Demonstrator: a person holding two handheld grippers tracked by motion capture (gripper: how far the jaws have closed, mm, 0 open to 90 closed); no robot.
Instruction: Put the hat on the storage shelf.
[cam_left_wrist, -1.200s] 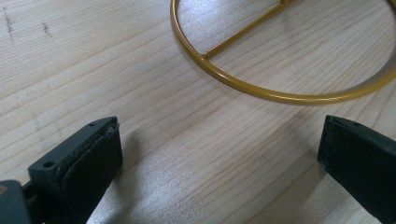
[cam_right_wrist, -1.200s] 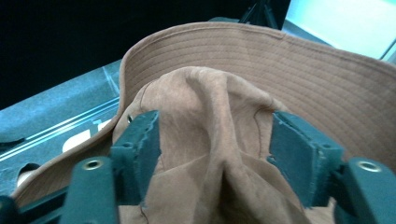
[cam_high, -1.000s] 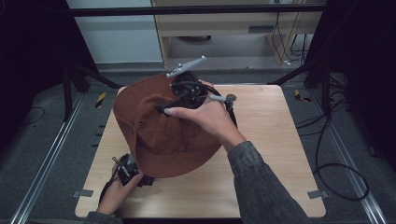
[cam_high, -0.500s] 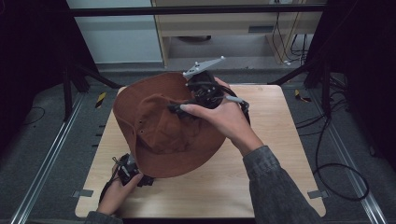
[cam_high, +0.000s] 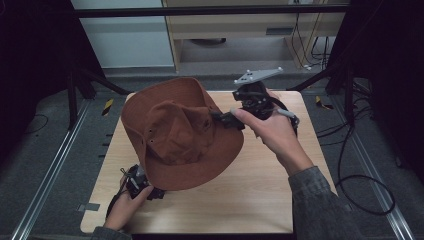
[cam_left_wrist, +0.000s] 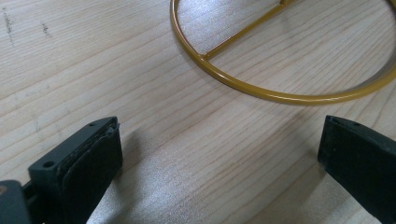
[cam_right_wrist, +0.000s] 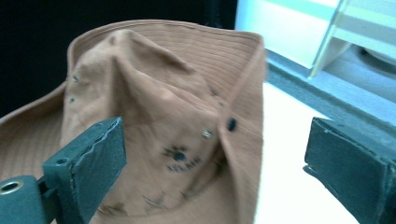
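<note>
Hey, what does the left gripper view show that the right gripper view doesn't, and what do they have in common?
The left gripper view alone has a yellow wire ring with a straight spoke, lying on the wooden table ahead of the left gripper. The right gripper view alone has the brown hat, with its snap button and a small dark print, in front of the right gripper. Shared: two black jaws standing wide apart, gripping nothing.

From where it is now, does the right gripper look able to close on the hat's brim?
Probably yes. The right gripper has its jaws open, facing the brown hat, with the snapped-up brim right between them and nothing in the way.
</note>
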